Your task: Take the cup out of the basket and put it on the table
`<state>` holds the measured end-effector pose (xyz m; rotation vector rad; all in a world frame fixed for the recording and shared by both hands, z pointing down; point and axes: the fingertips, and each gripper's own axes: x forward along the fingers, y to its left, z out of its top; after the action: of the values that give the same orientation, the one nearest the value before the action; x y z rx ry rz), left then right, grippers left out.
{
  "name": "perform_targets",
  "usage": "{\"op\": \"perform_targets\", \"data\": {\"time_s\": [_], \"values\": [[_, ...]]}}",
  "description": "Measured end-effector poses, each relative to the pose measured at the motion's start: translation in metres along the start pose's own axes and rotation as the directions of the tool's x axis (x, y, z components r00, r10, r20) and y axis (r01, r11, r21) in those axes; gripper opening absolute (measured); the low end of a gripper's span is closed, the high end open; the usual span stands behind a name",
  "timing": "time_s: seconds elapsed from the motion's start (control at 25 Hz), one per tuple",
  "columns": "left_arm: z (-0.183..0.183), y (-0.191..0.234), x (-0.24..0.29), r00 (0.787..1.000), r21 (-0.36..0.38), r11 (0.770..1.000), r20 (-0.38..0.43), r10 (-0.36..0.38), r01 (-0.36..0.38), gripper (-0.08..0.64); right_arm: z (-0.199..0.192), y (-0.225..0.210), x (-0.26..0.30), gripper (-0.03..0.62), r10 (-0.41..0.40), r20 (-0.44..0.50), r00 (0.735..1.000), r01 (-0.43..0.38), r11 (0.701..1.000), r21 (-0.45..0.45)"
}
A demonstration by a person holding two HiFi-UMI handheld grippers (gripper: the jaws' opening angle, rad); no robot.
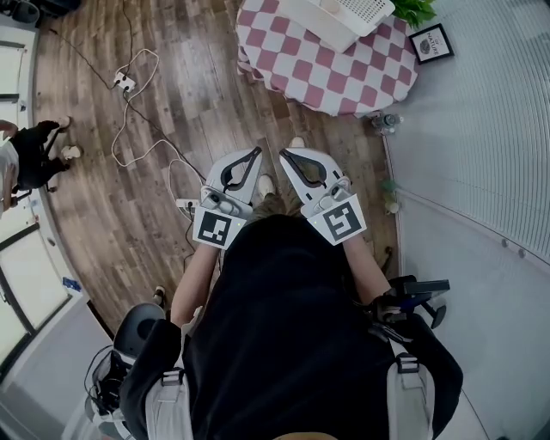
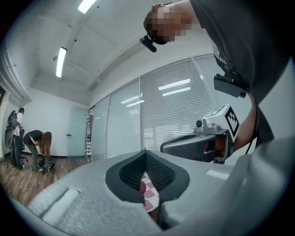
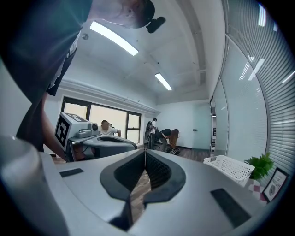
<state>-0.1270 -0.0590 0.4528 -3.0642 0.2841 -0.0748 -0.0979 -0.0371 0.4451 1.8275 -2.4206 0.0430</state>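
Basket (image 1: 337, 27) sits cut off at top edge.

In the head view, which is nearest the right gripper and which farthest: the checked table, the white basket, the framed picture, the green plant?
1. Red-and-white checked table, just ahead of the right gripper.
2. White plastic basket, on the table's middle.
3. Black-framed picture and green leafy plant, at the table's far right edge; too close to call.
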Motion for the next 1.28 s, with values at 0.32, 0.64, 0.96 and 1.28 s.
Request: {"op": "perform_targets", "data": {"time_s": [0.32,0.64,0.96,1.28], "values": [[-0.002,0.022,0.059,0.996,-0.067,0.995,-0.041,0.076,-0.078,0.005,0.001,-0.061,0.021,0.011,0.040,-0.009,0.999,-0.040,0.998,-0.040],[0.002,0.026,0.149,0.997,0.060,0.997,-0.066,0.045,-0.041,0.005,-0.004,-0.141,0.012,0.009,0.003,0.046,0.999,0.001,0.997,-0.072],[0.000,0.009,0.217,0.992,0.211,0.977,-0.124,-0.005,0.032,0.005,-0.032,-0.214,-0.004,0.009,-0.003,0.073,0.997,0.006,0.999,-0.037],[-0.021,0.007,0.253,0.990,0.067,0.998,-0.136,0.026,-0.017,0.005,-0.060,-0.256,-0.017,0.009,-0.039,0.058,0.998,0.038,0.999,0.020]]}}
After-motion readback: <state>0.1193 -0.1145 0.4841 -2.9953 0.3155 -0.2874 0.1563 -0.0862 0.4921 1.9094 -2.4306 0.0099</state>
